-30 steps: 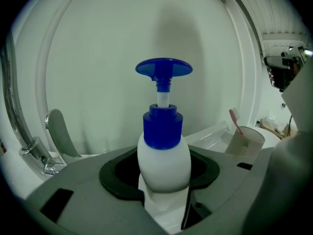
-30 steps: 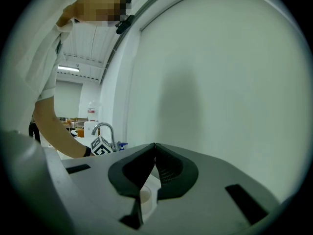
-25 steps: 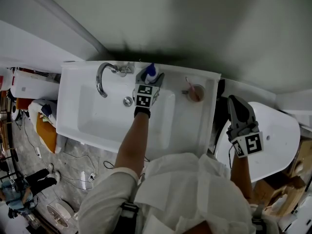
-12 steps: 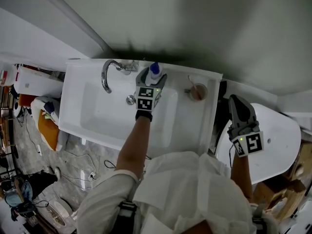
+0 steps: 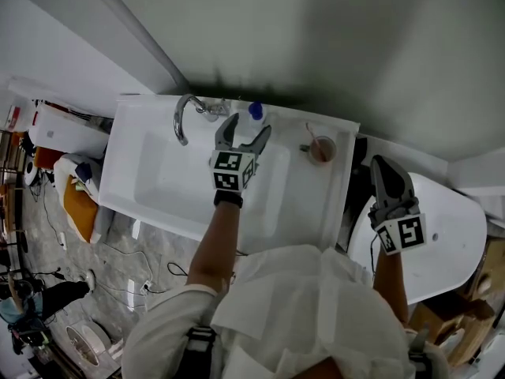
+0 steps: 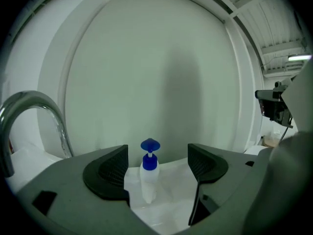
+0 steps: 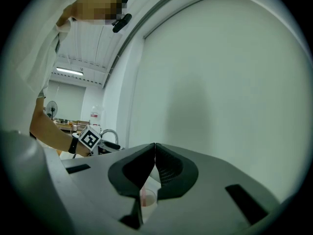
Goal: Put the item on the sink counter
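the pump bottle (image 5: 254, 112), white with a blue head, is standing upright on the back edge of the sink counter (image 5: 308, 204), between the faucet (image 5: 184, 115) and the pink cup (image 5: 319, 149), closer to the faucet. the cup is sitting toward the back right corner with something thin sticking out of it. the left gripper (image 5: 247, 129) is hovering over the back of the basin (image 5: 185, 184), pointing at the bottle. its jaws have just been opening and are now standing wide and released. in the left gripper view the bottle is showing in the gap between them but beyond the tips, with neither pad touching it. the right gripper (image 5: 380, 163) is waiting off the right edge of the counter, above a white rounded fixture (image 5: 450, 227). its jaws are clenched together with nothing between them. judging by this, the placing itself is looking done and the step in hand is the letting-go and clearing away. the next move is calling for the left gripper to be drawn straight back toward the front edge with its jaws wide, so no pad is clipping the tall pump head. the bottle is looking narrow and easy to tip.
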A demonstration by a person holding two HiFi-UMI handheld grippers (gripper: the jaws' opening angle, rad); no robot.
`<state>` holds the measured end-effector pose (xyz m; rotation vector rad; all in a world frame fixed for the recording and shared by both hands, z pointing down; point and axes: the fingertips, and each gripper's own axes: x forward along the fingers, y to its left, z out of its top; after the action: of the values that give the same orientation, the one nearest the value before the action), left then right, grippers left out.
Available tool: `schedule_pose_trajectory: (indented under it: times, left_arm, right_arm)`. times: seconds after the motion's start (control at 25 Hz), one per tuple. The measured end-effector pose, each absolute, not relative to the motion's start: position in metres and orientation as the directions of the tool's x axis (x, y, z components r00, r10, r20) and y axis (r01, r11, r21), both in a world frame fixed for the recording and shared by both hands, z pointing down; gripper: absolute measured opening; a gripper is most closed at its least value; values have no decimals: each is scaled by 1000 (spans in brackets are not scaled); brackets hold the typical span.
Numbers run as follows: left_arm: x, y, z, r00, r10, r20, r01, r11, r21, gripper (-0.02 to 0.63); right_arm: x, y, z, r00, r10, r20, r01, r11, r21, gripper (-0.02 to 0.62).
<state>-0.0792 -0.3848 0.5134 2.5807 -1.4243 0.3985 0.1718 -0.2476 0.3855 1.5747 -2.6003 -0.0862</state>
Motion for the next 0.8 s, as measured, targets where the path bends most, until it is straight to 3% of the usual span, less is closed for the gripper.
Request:
schedule_pose_trajectory:
  times: [0.6,0.76,0.8]
  left_arm:
    - [-75,-308,423,609,-786,102,-793,-600,107,367]
    - [-85,-291,402,586,-809,37,-805,-577,142,304]
    - [-89,-288,397,574,-819,16,-810,-565,153,261]
  right_arm:
    - [168,-220,372,-476,-880,16,-875,475,94,11]
    - [171,-217,368,-475,-880,5,-876,473,96,11]
    - [171,-217,367,-477,-879,3,-875,475,96,11]
